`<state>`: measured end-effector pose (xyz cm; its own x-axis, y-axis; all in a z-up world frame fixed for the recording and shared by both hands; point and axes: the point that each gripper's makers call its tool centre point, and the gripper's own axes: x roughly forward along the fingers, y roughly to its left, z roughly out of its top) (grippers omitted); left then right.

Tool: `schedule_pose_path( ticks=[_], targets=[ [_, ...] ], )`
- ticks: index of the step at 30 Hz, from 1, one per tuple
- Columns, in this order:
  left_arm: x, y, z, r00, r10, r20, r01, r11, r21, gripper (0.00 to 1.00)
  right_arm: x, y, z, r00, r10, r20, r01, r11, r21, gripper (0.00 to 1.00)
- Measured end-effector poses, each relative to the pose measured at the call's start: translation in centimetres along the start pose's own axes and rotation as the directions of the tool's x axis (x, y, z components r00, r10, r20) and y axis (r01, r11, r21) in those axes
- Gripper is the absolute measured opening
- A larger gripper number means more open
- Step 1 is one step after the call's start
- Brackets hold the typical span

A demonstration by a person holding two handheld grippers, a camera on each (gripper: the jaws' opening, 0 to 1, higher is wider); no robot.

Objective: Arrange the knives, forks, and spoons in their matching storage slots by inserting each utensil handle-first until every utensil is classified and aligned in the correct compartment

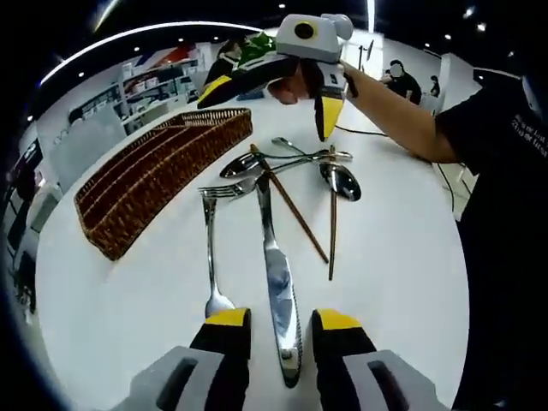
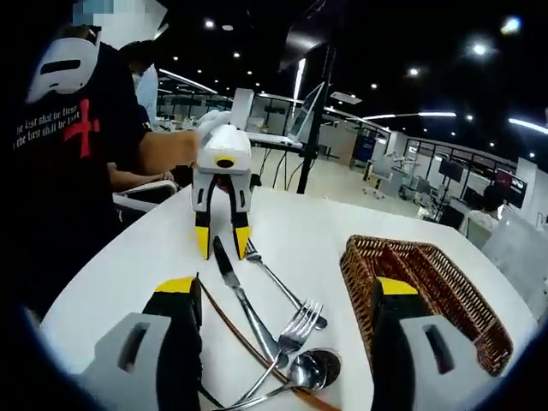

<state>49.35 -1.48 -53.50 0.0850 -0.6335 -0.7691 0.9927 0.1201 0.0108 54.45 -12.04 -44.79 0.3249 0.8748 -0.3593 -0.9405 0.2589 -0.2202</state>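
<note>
Steel knife (image 1: 276, 282) lies on the tabletop (image 1: 402, 274) between the left gripper (image 1: 281, 330) jaws, open and empty; closing is needed next. Right gripper (image 2: 287, 295) is held wide open, empty.

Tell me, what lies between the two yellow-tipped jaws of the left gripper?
In the left gripper view, the handle of a silver table knife lies on the white table between the left gripper's open jaws.

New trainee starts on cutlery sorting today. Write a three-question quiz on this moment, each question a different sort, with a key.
1. True or false: the knife handle lies between the left gripper's open jaws.
2. The wicker tray holds: A) forks B) spoons C) no cutlery seen
3. Fill in: the right gripper hangs over the pile with jaws ____.

Key: 1 true; 2 C; 3 open
</note>
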Motion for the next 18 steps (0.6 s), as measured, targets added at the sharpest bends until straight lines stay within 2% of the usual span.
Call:
schedule_pose_path(
  ticks=[2,6,10,18],
  targets=[
    [-0.1,0.4,-0.3,1.0,0.001,-0.01,-0.001,1.0,-0.003,0.17,0.0,-0.1,-0.2,1.0,-0.003,-0.002,0.003,1.0,0.005,0.83],
    [0.0,0.3,-0.3,0.999,-0.005,-0.033,0.005,1.0,-0.002,0.13,-0.2,-0.1,-0.2,1.0,-0.005,-0.001,0.005,1.0,0.011,0.83],
    [-0.1,0.7,-0.4,0.999,-0.023,-0.043,0.023,1.0,-0.001,0.12,-0.2,-0.1,-0.2,1.0,-0.007,0.002,0.007,1.0,0.013,0.81],
    [-0.6,1.8,-0.1,0.999,0.026,-0.045,-0.026,1.0,0.001,0.11,1.4,1.0,-1.4,0.999,0.029,-0.044,-0.029,1.0,0.002,0.78]
  ],
)
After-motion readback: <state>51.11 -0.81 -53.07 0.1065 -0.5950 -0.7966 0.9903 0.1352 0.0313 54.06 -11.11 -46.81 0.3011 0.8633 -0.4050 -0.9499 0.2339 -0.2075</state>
